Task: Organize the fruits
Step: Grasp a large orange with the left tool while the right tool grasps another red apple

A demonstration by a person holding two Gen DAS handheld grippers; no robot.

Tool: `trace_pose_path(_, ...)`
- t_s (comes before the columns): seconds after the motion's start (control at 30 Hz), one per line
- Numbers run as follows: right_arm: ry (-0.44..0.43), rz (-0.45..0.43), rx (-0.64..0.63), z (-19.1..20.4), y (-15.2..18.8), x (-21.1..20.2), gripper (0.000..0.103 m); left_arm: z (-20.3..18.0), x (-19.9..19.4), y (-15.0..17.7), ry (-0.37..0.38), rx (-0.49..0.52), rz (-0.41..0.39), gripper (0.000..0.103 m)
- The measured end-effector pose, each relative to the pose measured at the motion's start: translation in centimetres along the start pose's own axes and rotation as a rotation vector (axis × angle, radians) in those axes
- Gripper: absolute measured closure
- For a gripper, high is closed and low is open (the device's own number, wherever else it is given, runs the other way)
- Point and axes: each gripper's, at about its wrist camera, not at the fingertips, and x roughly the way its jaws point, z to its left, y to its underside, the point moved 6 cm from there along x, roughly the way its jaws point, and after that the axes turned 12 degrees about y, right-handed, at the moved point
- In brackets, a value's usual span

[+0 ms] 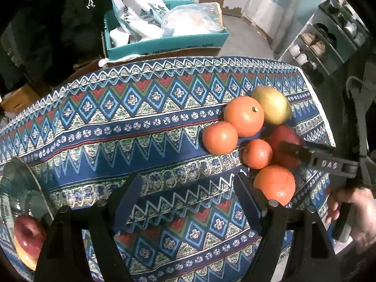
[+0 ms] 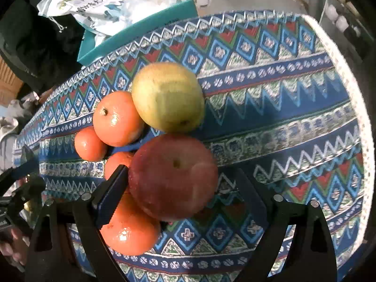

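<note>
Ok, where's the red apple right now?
Right wrist view: the red apple sits between the open right gripper fingers, just below the pear.

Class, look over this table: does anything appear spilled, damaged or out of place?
Nothing spilled or damaged. The fruit is only unsorted: oranges, a pear and a red apple lie bunched on the tablecloth, while another apple sits in the glass bowl.

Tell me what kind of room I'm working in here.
Probably a lived-in home, not a lab: a table under a patterned tablecloth, a shoe rack by the wall, and a teal box stuffed with a rice bag.
</note>
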Motion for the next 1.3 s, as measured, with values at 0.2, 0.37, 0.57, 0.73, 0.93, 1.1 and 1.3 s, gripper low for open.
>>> trace_pose_path(0.2, -0.052, -0.002, 0.018, 0.2, 0.1, 0.1, 0.027, -0.4, 1.6, -0.8, 0.034, -0.016, 0.007, 0.022)
trace_pose_path(0.37, 0.024, -0.042, -0.007, -0.3, 0.0, -0.4, 0.027, -0.9, 3.1, -1.5, 0.065, -0.031, 0.017, 0.022)
trace_pose_path(0.57, 0.113, -0.12, -0.03, -1.9, -0.8, -2.2, 0.027, -1.3, 4.7, -2.3, 0.087, -0.048, 0.021, 0.022)
trace_pose_path(0.73, 0.135, -0.15, -0.046, -2.5, -1.2, -3.2, 0.027, -1.6, 6.3, -2.8, 0.089, -0.057, 0.031, 0.022)
trace_pose_path(0.93, 0.124, -0.153, -0.052, -2.5, -1.0, -3.5, 0.027, -2.4, 7.8, -3.4, 0.088, -0.037, 0.016, 0.022)
trace_pose_path(1.1, 0.121, -0.158, -0.047, -2.5, -1.2, -3.7, 0.027, -3.1, 8.2, -3.6, 0.106, -0.015, 0.014, 0.029)
trace_pose_path(1.3, 0.116, -0.16, -0.043, -2.8, -1.1, -3.9, 0.027, -2.8, 9.0, -3.4, 0.092, -0.011, 0.037, 0.05)
